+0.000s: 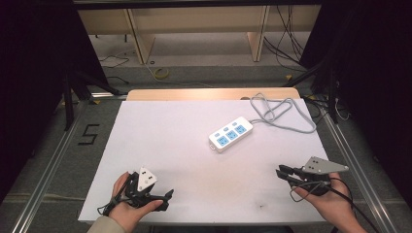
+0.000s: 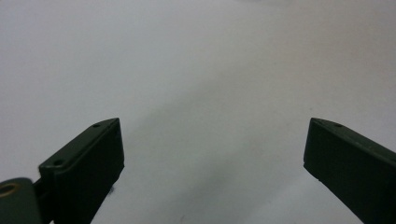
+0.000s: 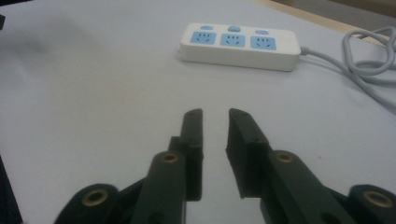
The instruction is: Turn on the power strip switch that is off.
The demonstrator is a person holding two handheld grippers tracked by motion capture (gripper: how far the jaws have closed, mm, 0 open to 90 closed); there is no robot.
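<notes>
A white power strip (image 1: 231, 134) with three blue sockets lies flat right of the table's middle. In the right gripper view the power strip (image 3: 240, 45) lies straight ahead, well beyond the jaws. Its grey cable (image 1: 282, 114) loops toward the far right corner. My left gripper (image 1: 167, 199) rests near the front left edge in a hand and points right. Its jaws stand wide open over bare white surface (image 2: 215, 140). My right gripper (image 1: 280, 172), held at the front right, points left. Its jaws (image 3: 215, 114) are nearly together with a thin gap and nothing between them.
The white table top (image 1: 170, 136) has a wooden strip (image 1: 194, 93) along its far edge. Metal rails run down both sides. Behind the table are a shelf frame and loose cables on the floor (image 1: 160, 73).
</notes>
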